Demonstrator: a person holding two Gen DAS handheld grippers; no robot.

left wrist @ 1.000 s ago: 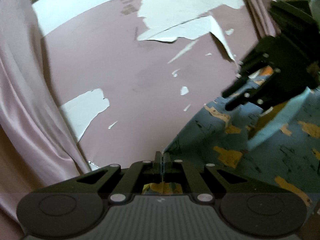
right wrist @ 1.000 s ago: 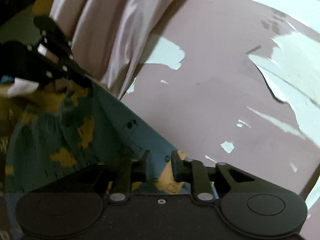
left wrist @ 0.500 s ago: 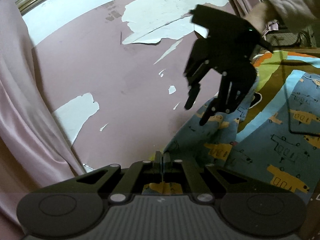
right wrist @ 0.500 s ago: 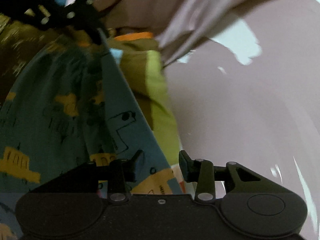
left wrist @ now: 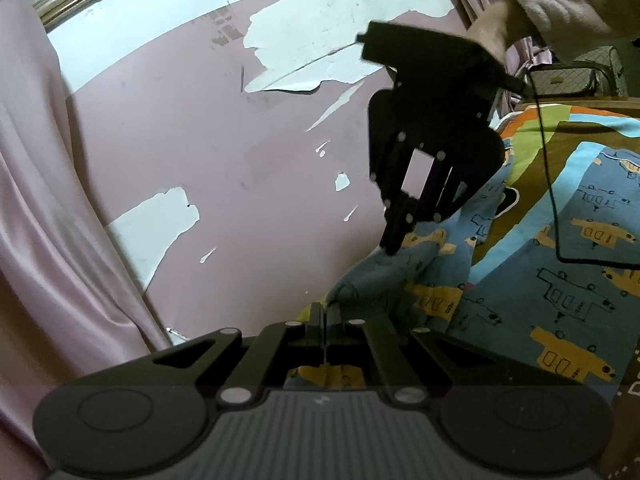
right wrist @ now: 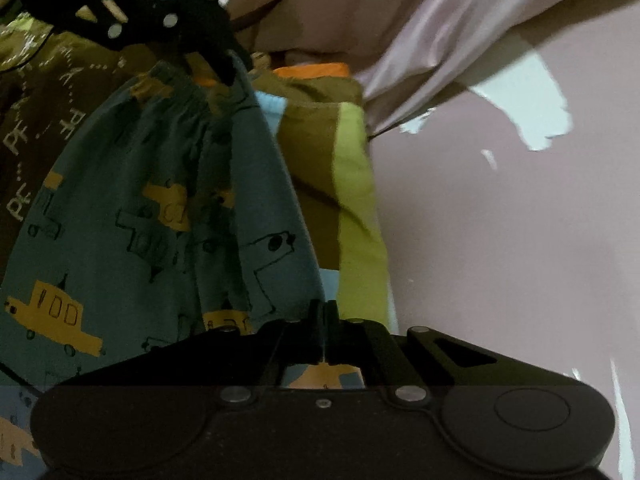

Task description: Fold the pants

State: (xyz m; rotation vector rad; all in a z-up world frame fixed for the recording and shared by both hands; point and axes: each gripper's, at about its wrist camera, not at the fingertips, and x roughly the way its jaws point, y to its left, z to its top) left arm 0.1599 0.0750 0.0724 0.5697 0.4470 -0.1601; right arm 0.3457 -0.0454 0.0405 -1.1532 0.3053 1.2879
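Both the left gripper (left wrist: pixel 325 312) and right gripper (right wrist: pixel 325 312) pinch the pants (right wrist: pixel 160 208) (blue, car-printed).

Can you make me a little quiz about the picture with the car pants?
1. True or false: the left gripper is shut on the pants.
2. What pictures are printed on the pants? A) stars B) yellow cars C) fish
3. Fill in: behind the pants, the pink wall has patches of peeling ____.

Key: 1 true. 2 B. 3 paint. Bonus fact: the right gripper looks shut on the pants too, at the other end of the same edge.
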